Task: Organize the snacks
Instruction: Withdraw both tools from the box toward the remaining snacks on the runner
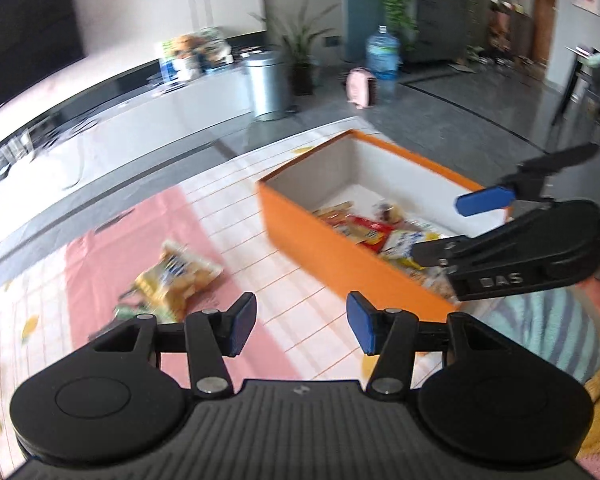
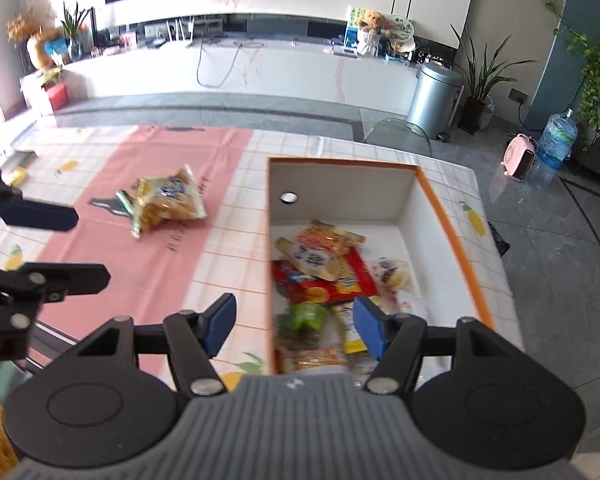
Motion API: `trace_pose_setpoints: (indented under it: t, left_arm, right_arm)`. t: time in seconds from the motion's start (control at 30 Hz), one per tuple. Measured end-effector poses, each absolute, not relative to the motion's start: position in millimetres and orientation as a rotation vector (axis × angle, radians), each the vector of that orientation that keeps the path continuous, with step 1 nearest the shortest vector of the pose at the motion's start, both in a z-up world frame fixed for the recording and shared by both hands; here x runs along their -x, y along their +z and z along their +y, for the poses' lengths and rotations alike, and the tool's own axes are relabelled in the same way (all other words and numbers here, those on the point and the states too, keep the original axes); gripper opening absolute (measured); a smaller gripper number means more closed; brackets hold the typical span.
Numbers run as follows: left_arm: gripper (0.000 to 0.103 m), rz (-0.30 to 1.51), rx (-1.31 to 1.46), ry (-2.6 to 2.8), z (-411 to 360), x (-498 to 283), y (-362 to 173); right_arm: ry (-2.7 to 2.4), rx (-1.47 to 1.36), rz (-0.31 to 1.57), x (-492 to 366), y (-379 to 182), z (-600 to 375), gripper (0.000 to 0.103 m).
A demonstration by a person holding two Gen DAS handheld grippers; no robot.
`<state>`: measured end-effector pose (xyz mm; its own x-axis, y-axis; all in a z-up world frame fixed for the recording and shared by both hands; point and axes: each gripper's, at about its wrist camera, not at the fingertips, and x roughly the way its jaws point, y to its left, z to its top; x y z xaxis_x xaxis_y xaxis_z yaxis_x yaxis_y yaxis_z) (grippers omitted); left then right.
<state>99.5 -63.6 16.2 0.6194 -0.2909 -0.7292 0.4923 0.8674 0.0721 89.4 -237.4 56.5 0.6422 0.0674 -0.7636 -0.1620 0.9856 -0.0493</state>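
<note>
Both our tongs open, empty — left tongs (image 1: pixel 302 322), right tongs (image 2: pixel 296 326) above orange box (image 2: pixel 456 232); yellow snack bag (image 2: pixel 172 200) on surface left.

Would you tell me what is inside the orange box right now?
The orange box holds a loose pile of snack packets: a red one, a green one and several yellowish ones. Whatever lies beneath the pile is covered, and the right gripper hides the near end.
</note>
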Motion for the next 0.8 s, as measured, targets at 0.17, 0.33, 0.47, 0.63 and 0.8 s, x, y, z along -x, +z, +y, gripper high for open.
trace_pose_setpoints:
  t: [0.17,0.33,0.47,0.63,0.8]
  left_arm:
    - [0.062,0.782,-0.178,-0.359,-20.3,-87.2,9.3]
    - [0.062,0.759,-0.098,-0.229,23.5,-74.1,4.0]
    - [0.061,0.758,-0.018,-0.169,52.6,-64.4,-0.3]
    - [0.061,0.755,0.080,-0.139,76.9,-55.3,-9.2]
    - [0.061,0.760,0.137,-0.130,86.7,-60.1,-16.3]
  right_arm:
    - [0.138,0.115,0.830,-72.6,48.6,-204.4,0.065]
    - [0.159,0.077,0.810,-56.2,34.9,-174.8,0.065]
    - [0.173,0.059,0.776,-42.7,19.7,-152.7,0.065]
    - [0.182,0.031,0.752,-31.2,2.4,-131.0,0.065]
    - [0.182,-0.001,0.766,-35.1,-12.0,-121.3,0.065]
